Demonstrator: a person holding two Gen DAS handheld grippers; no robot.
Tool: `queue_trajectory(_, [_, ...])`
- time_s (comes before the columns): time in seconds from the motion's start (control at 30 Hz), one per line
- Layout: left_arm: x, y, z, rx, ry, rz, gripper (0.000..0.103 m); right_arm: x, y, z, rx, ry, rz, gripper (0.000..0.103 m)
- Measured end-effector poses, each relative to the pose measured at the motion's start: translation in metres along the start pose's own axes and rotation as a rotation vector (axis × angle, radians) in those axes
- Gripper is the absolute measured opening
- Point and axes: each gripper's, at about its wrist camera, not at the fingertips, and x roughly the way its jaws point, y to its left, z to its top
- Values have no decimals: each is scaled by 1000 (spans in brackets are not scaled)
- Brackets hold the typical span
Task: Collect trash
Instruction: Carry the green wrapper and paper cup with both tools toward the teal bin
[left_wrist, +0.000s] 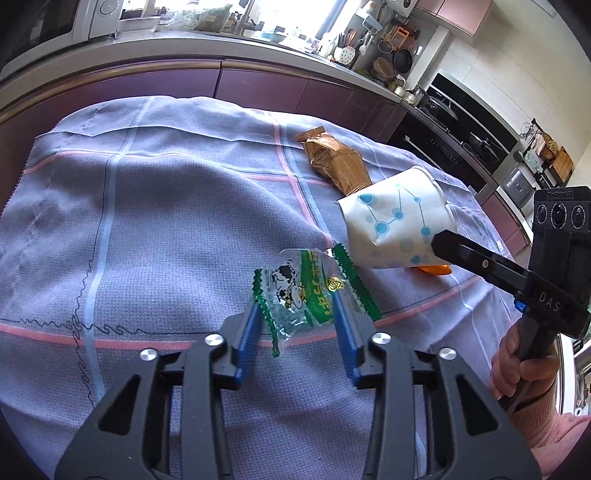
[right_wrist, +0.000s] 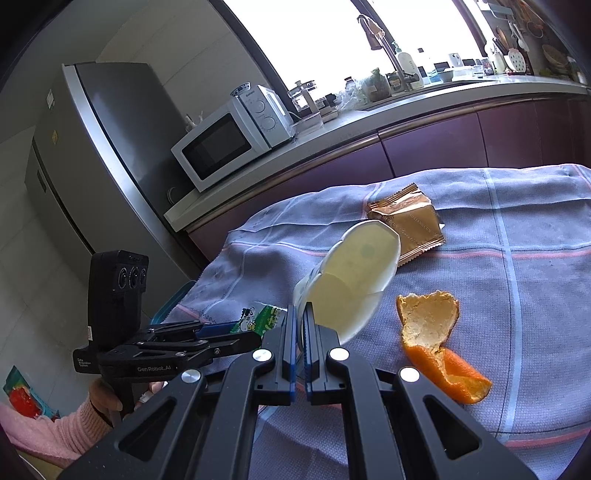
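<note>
Your left gripper (left_wrist: 295, 314) is closest to you, low over the cloth (left_wrist: 147, 229); its blue fingers (left_wrist: 247, 332) sit on each side of the clear candy wrapper (left_wrist: 295, 291) with the green zigzag ends and the little cow on it; the fingers look close to the wrapper's edges, but you cannot tell if they press on it yet; the wrapper's long side runs across the gap, from one finger toward the other, and one green end sticks up toward the cup.

Your right gripper (right_wrist: 301, 325) is squeezed tight on the rim of the paper cup (right_wrist: 351, 280); the cup is white with blue dots and is squashed flat; it is tipped over, with its open mouth facing your right hand's camera and its bottom pointing away toward the far edge of the cloth.

Just beside the cup, on its right in the right wrist view, lies the orange peel (right_wrist: 439, 343), white inside facing up; its long side runs from near the cup toward the near edge of the cloth.

Farther off, behind the cup, the brown wrapper (right_wrist: 406, 221) lies flat near the far edge of the cloth; behind that is the kitchen counter (right_wrist: 332, 129) with a microwave (right_wrist: 221, 144).
</note>
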Motion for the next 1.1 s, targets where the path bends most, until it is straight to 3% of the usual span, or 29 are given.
queue_trajectory(0.2, [-3, -2, -2, 4, -20, 9, 21, -2, 1, 3, -6, -10, 0, 2])
queue_trajectory(0.7, [-57, -3, -6, 38, -139, 67, 20, -8, 16, 9, -29, -46, 30, 2])
queue_trajectory(1.1, [-81, 7, -14, 25, -181, 99, 20, -4, 29, 12, -39, -50, 59, 2])
